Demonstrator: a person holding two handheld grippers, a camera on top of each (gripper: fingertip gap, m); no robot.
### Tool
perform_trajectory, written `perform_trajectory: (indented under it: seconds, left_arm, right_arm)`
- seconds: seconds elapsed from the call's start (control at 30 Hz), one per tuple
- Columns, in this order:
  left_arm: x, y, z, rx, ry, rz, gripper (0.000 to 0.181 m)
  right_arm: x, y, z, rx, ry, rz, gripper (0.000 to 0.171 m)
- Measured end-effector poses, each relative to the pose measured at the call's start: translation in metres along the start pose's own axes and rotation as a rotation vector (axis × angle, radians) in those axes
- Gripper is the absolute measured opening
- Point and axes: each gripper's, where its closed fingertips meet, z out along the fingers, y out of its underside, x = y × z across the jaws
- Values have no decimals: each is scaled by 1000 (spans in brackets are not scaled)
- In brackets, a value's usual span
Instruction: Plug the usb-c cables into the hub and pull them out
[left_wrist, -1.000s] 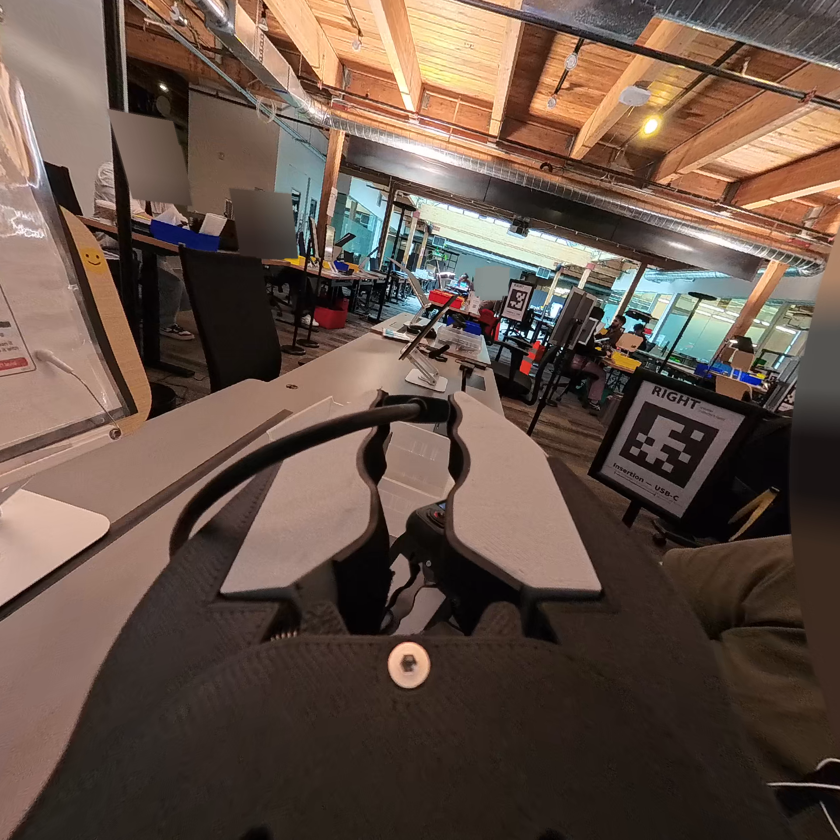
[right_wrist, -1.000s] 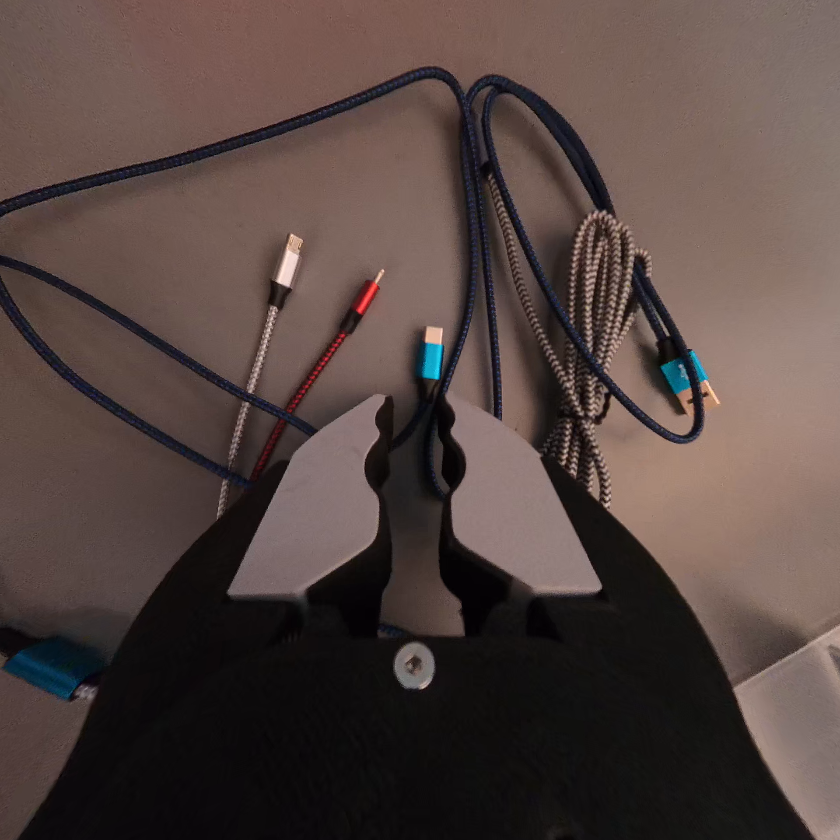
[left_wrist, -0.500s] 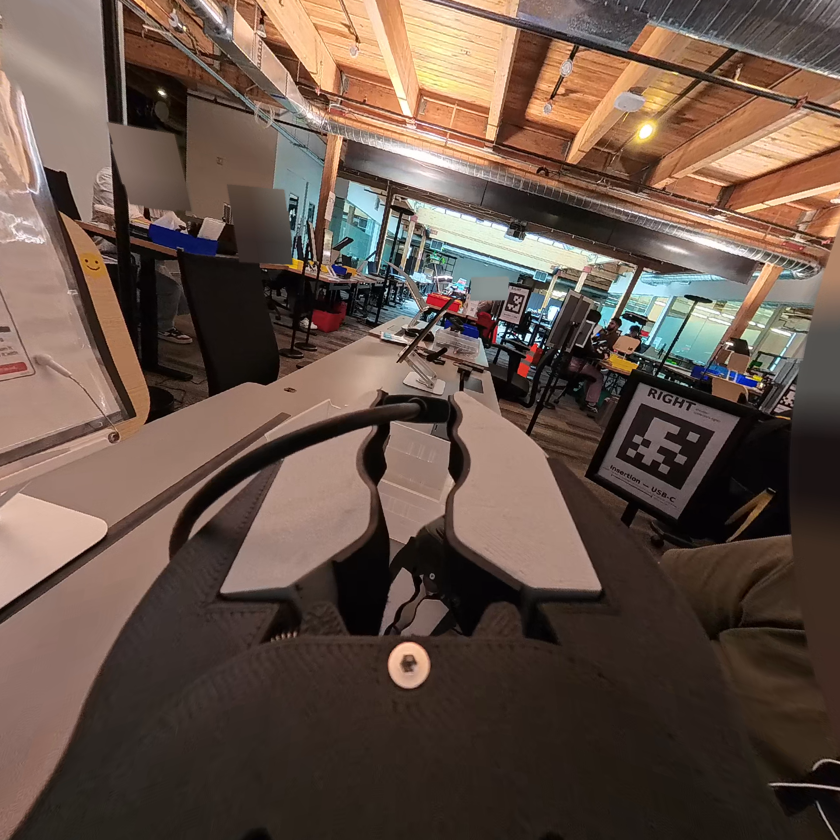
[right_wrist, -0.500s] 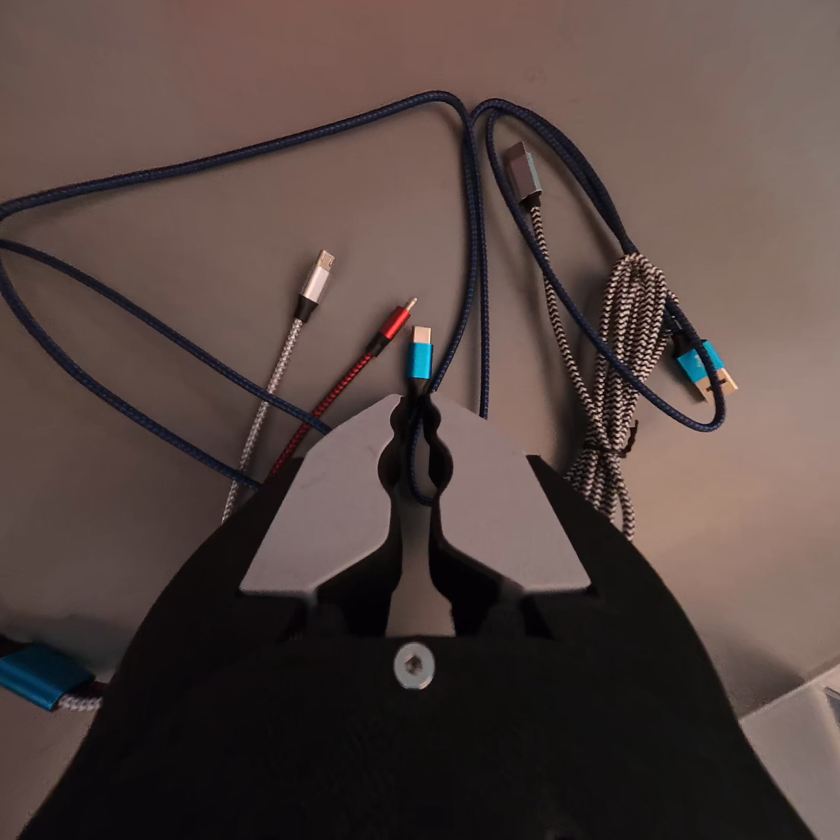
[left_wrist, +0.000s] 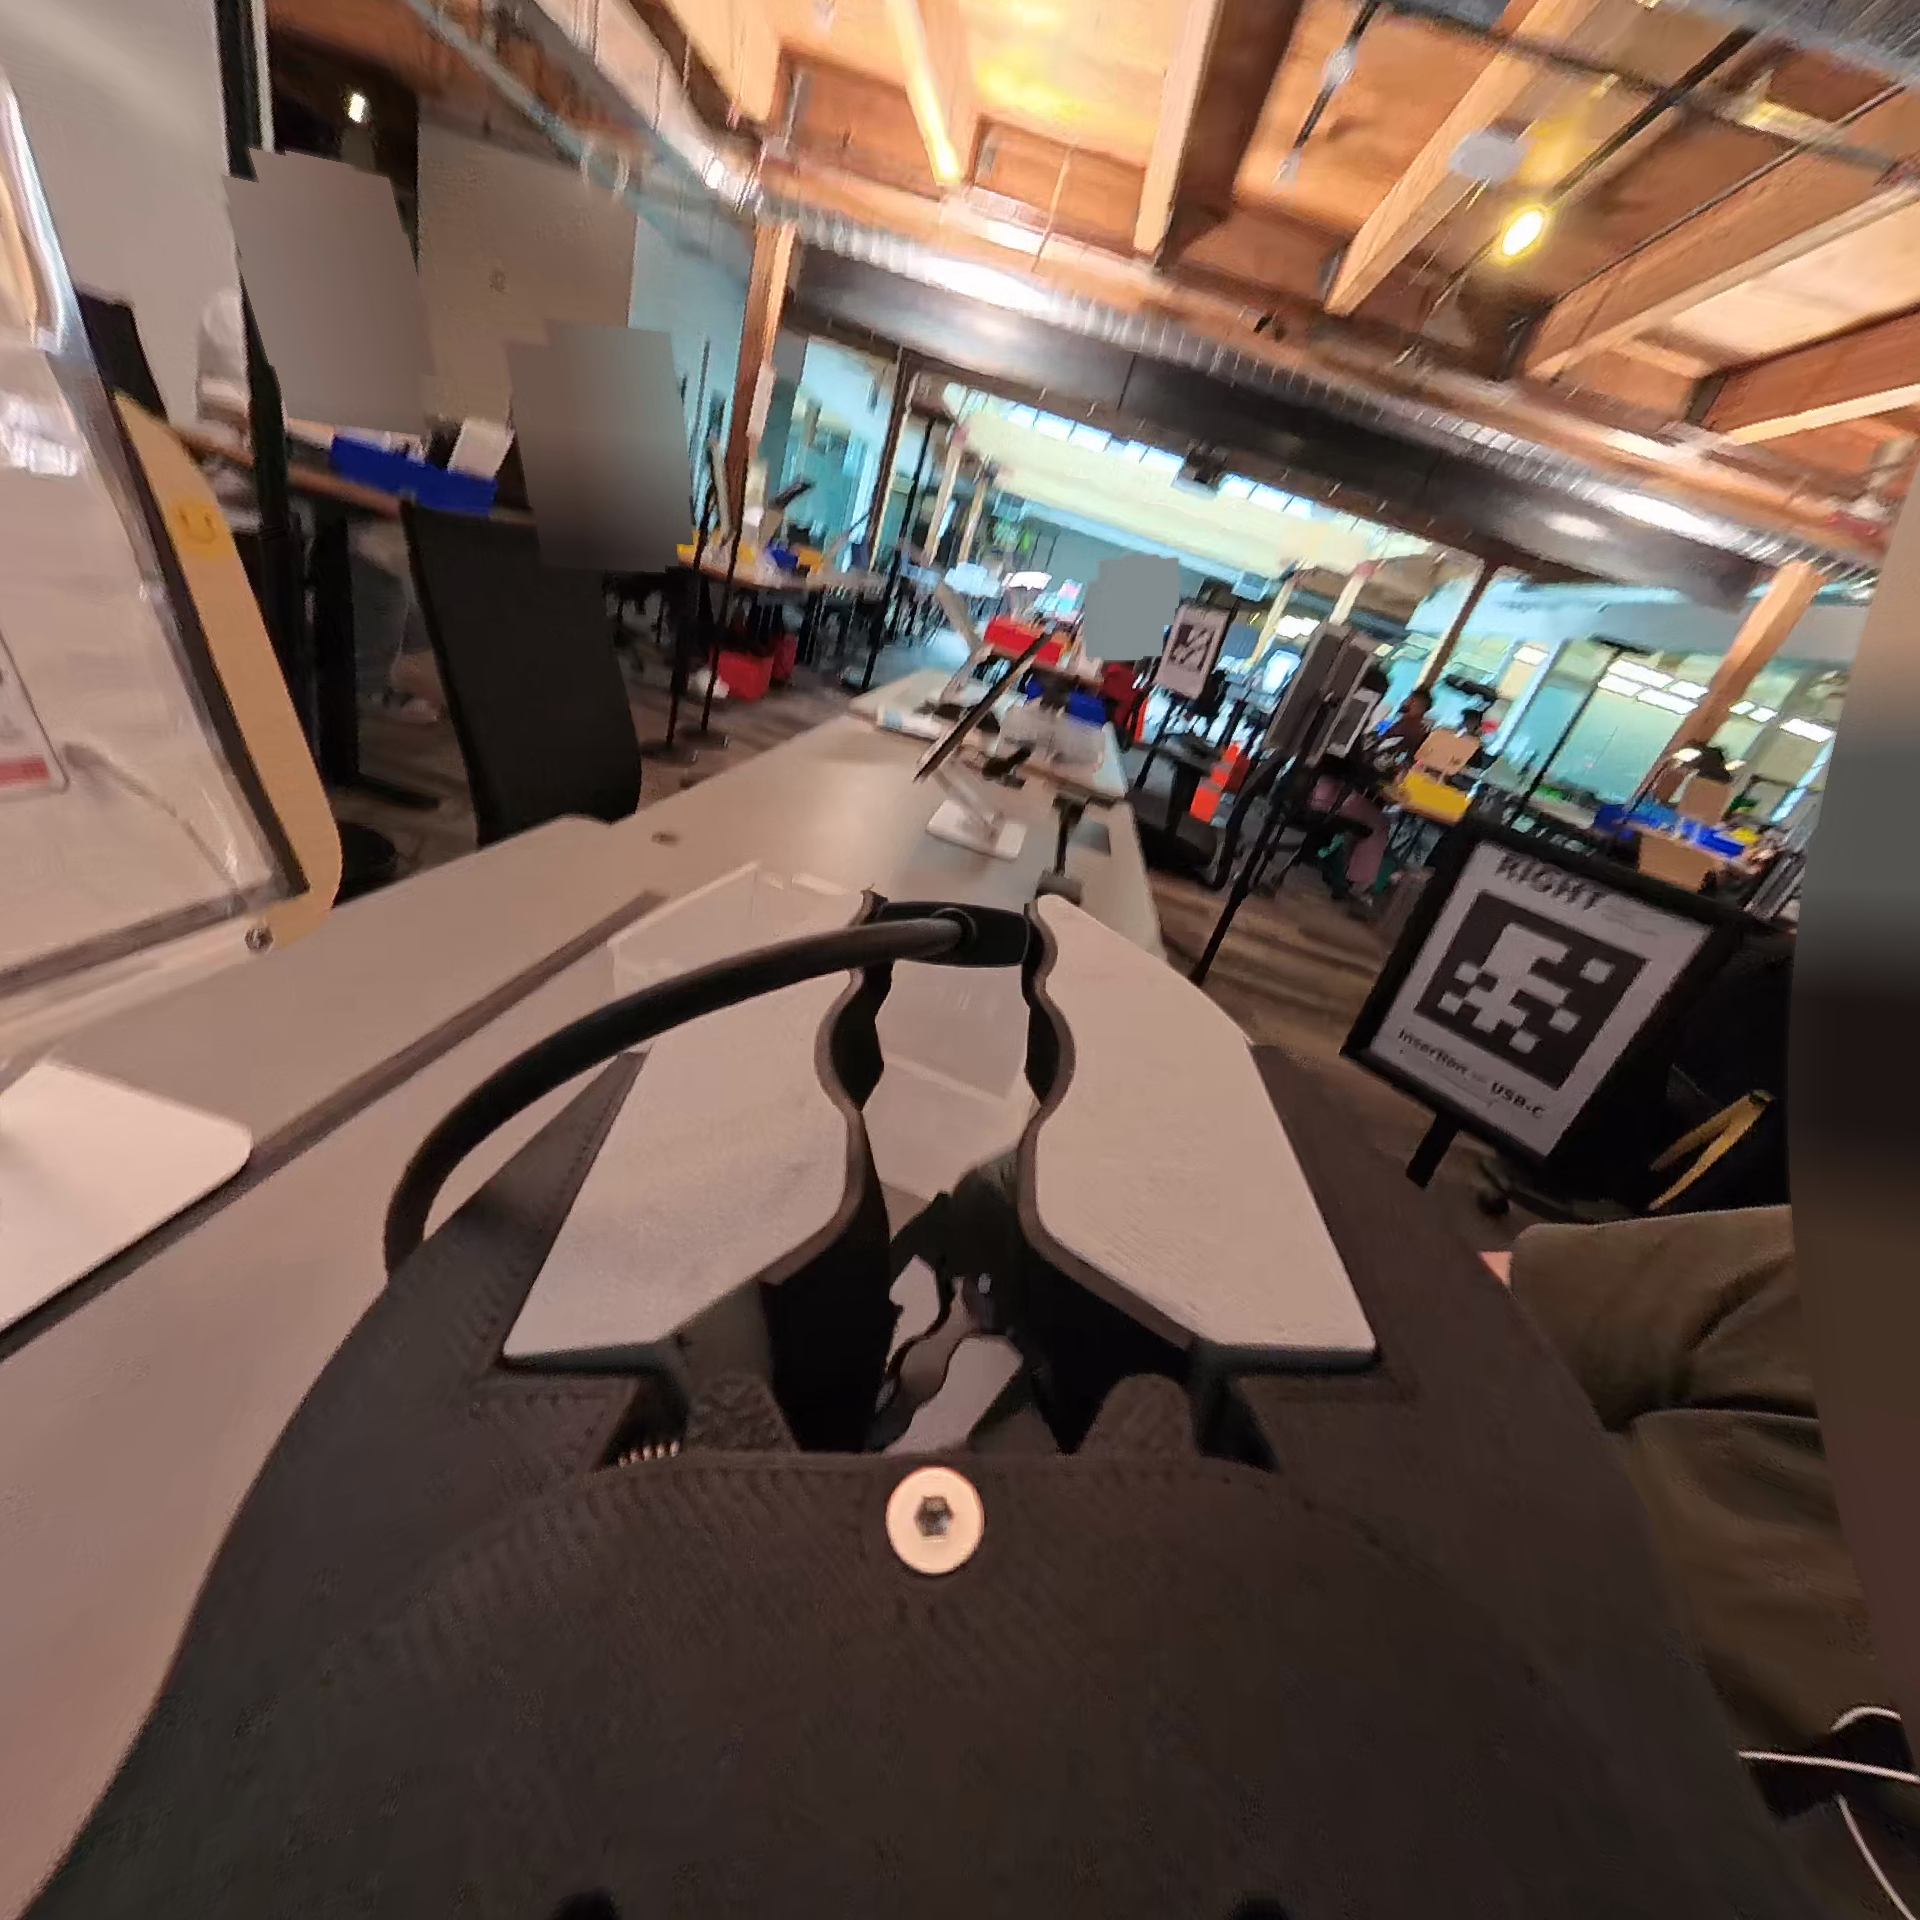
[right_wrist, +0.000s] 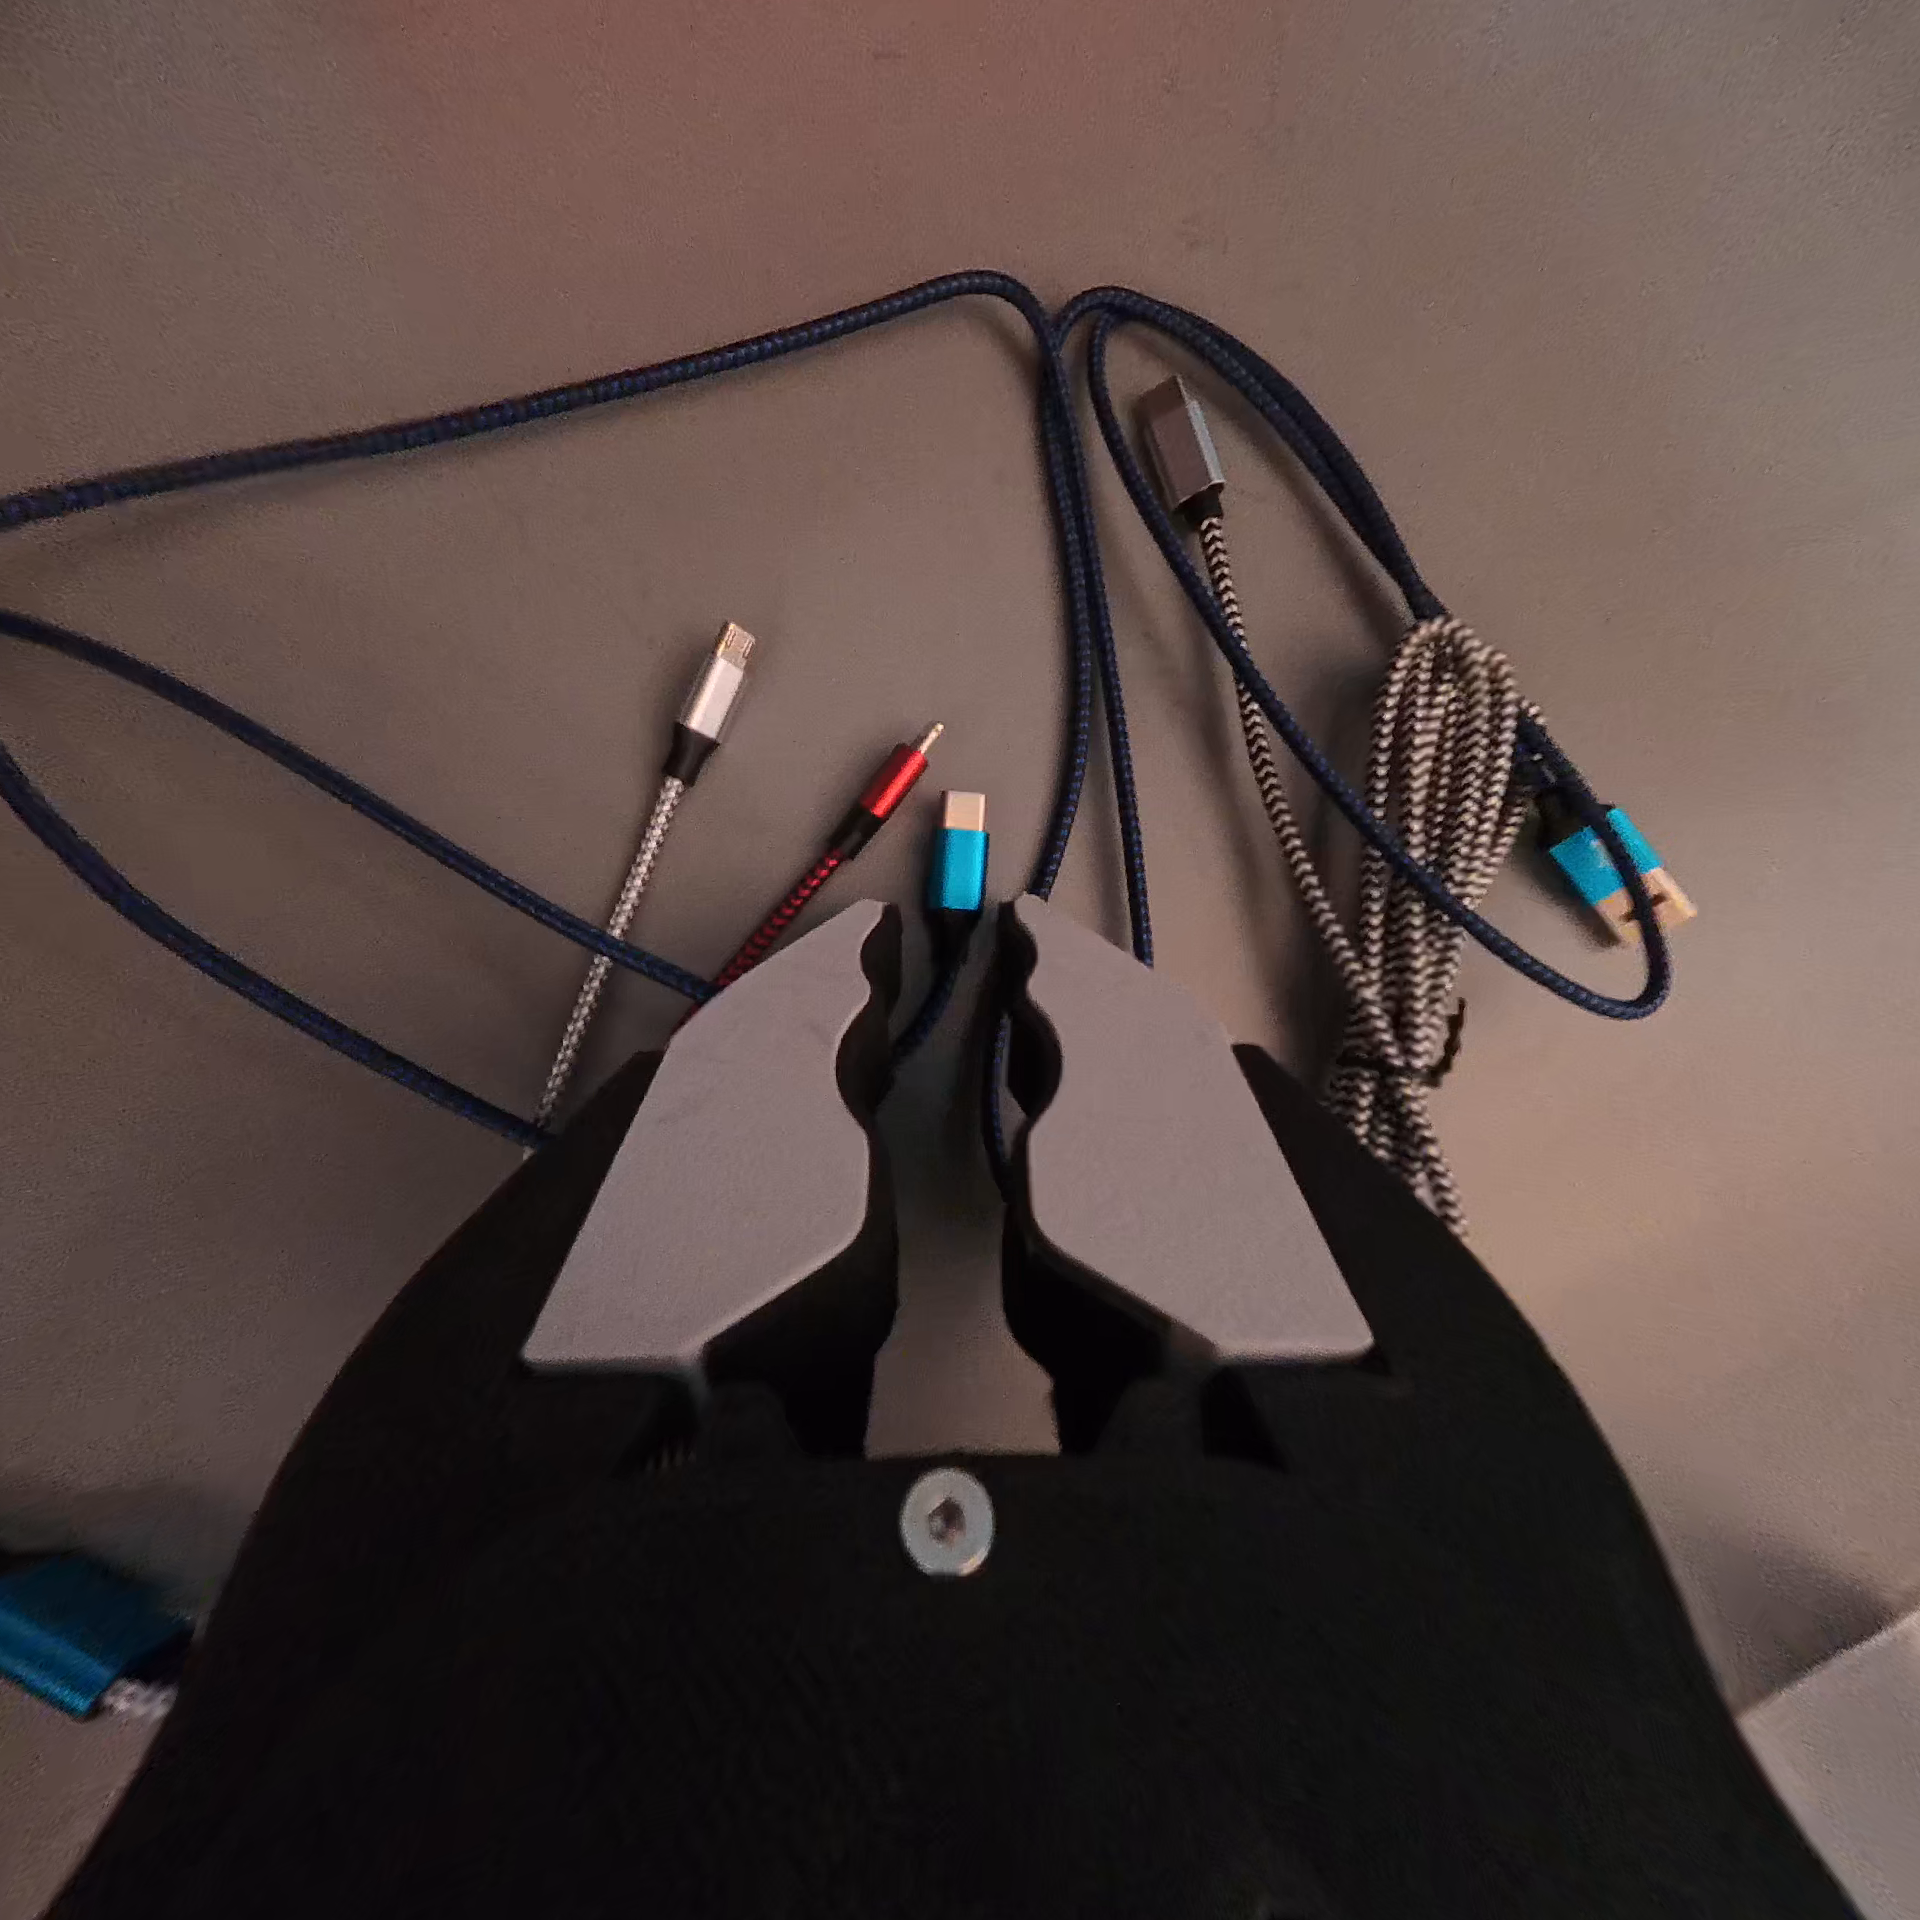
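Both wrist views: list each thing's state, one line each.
left gripper: shut on the black cable.
black cable: gripped at its plug, looped in air.
right gripper: open, fingers either side of the blue cable.
blue USB-C plug: unplugged, lying on the table.
red plug: unplugged.
silver plug: unplugged.
grey plug: unplugged.

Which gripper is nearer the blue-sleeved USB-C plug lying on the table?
Right. The right gripper hangs directly over the blue-sleeved USB-C plug; the left gripper holds a black cable elsewhere.
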Motion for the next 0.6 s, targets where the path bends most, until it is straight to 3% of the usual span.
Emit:
perform_trajectory:
  seconds: [0.03, 0.23, 0.37, 0.6]
  left_arm:
    - [-4, 5, 2, -20, -17, -1, 23]
    - [-33, 38, 22, -145, -158, -11, 23]
    - [-50, 64, 39, -173, -216, -66, 23]
    - [-92, 146, 75, -290, -315, -101, 23]
  right_arm:
    - [-3, 1, 0, 1, -41, 34, 14]
    - [-7, 7, -7, -25, -101, 74, 8]
    - [-9, -1, -25, 53, -165, 93, 7]
    - [-8, 33, -27, -81, -193, 98, 7]
